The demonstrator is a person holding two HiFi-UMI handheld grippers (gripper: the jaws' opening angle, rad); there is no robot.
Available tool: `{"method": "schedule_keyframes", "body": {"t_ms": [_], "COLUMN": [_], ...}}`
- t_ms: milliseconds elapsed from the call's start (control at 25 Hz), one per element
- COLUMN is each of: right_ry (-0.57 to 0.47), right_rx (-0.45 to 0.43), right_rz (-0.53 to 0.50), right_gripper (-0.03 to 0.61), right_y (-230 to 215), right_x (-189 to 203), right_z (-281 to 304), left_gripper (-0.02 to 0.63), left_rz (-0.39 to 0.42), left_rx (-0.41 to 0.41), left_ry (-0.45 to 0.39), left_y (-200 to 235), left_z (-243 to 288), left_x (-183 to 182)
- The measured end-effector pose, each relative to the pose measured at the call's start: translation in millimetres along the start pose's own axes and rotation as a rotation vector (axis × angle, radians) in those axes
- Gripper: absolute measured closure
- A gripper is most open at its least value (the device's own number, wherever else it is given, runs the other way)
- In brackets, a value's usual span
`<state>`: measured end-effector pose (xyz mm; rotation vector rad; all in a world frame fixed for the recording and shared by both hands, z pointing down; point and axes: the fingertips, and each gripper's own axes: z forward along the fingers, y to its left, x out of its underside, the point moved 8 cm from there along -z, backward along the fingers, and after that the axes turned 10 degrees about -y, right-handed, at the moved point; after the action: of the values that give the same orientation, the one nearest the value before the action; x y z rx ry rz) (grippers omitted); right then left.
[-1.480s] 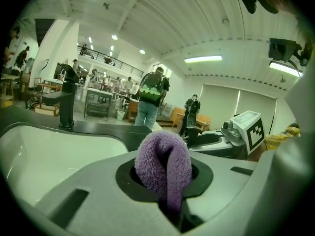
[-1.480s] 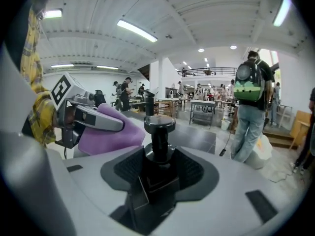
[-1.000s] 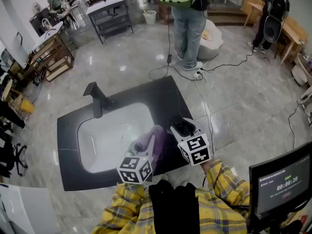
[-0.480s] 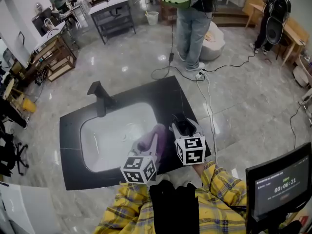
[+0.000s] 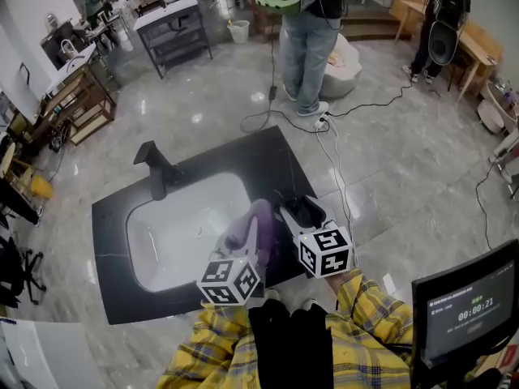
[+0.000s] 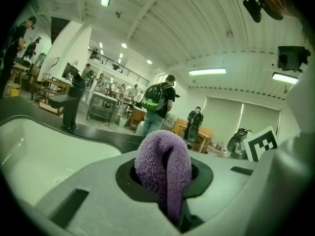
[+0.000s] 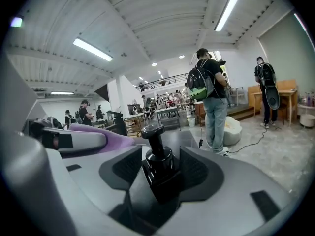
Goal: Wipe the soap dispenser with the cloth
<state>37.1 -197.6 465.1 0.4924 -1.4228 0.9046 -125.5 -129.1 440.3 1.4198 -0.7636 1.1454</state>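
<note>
Dispenser [image 7: 156,171], black, stands upright between the right gripper's [image 5: 302,209] jaws, which have just been opening yet touch its body, at the dark surface's [image 5: 109,225] right edge. Left gripper [image 5: 253,245] jaws are clamped on the purple cloth [image 6: 165,166], just beside it.

Bright ceiling strip lights [image 7: 91,49]; glare spots on glossy floor [image 5: 195,118]; fisheye bending, dark vignetted corners.
</note>
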Motion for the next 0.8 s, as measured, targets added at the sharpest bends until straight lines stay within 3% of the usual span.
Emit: {"method": "schedule_keyframes", "body": {"t_ms": [240,480,800], "right_ry": [-0.041,-0.042,-0.02], "right_rx": [0.026,0.051,0.083], "right_rz": [0.025,0.043,0.045], "right_gripper": [0.365,0.365,0.365], "right_y": [-13,-23,-36], "right_x": [-5,-4,-1], "right_z": [-19,-35,-52], "left_gripper": [0.571,0.571,0.571], "left_rz": [-0.044,-0.11,-0.115], "left_rx": [0.003,0.01,-0.008], "left_ry": [-0.054,-0.038,0.014], "left_y": [-12,-18,-18], "left_z": [10,27,34], "left_x": [-6,8,29]}}
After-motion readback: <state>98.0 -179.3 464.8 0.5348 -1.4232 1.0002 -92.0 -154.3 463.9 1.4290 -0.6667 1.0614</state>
